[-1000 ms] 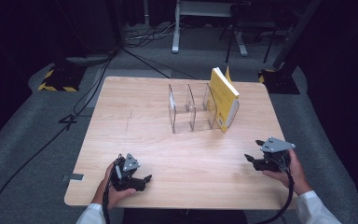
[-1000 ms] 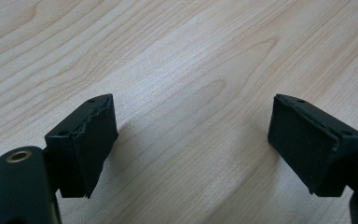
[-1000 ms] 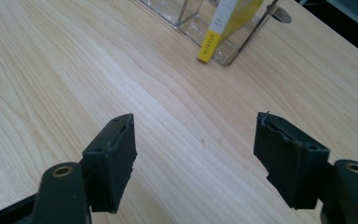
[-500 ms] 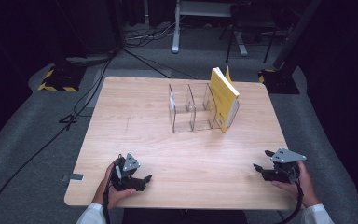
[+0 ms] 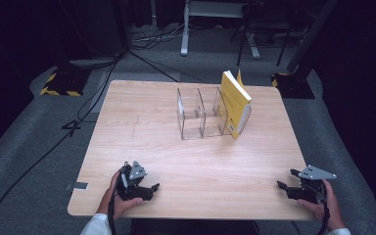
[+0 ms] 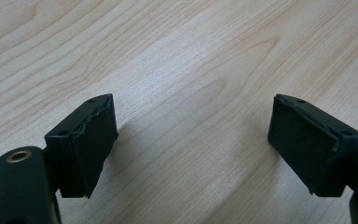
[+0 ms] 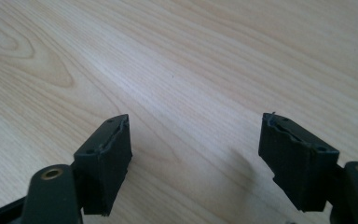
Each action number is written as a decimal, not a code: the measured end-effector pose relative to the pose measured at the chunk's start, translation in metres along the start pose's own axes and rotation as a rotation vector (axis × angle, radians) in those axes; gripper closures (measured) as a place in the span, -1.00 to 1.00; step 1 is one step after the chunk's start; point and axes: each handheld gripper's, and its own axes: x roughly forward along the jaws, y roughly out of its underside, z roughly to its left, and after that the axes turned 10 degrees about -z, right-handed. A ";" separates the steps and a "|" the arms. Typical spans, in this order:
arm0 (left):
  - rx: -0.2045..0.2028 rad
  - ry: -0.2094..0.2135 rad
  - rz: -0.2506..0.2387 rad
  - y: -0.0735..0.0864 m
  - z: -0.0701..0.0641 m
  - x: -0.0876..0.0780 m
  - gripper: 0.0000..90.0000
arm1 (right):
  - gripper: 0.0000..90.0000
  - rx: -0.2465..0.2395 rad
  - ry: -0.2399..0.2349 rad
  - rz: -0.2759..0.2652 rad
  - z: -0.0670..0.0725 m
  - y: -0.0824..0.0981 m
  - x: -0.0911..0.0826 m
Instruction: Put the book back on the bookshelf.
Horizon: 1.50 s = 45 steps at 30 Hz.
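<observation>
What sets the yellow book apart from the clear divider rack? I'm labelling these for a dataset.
The yellow book is opaque and solid; the clear divider rack is see-through, with open compartments. The book rises higher than the rack and leans against its right end. Both stand on the wooden table.

The left gripper [image 5: 149, 188] is held low at the near left, its jaws spread wide with nothing between them. The right gripper [image 5: 285, 186] is held low at the near right edge; its jaws have just been opening and stand wide, empty. Each is gripped by a hand entering from the near side.
</observation>
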 end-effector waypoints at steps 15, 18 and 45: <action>0.003 -0.006 0.001 0.000 0.000 0.000 -0.65 | -0.49 0.101 -0.030 -0.008 -0.009 0.008 0.000; 0.001 -0.006 0.001 0.000 0.000 0.000 -0.65 | -0.49 0.104 -0.028 -0.008 -0.009 0.007 0.000; -0.004 0.000 0.000 0.000 0.001 0.001 -0.66 | -0.49 0.106 -0.027 -0.008 -0.009 0.007 0.000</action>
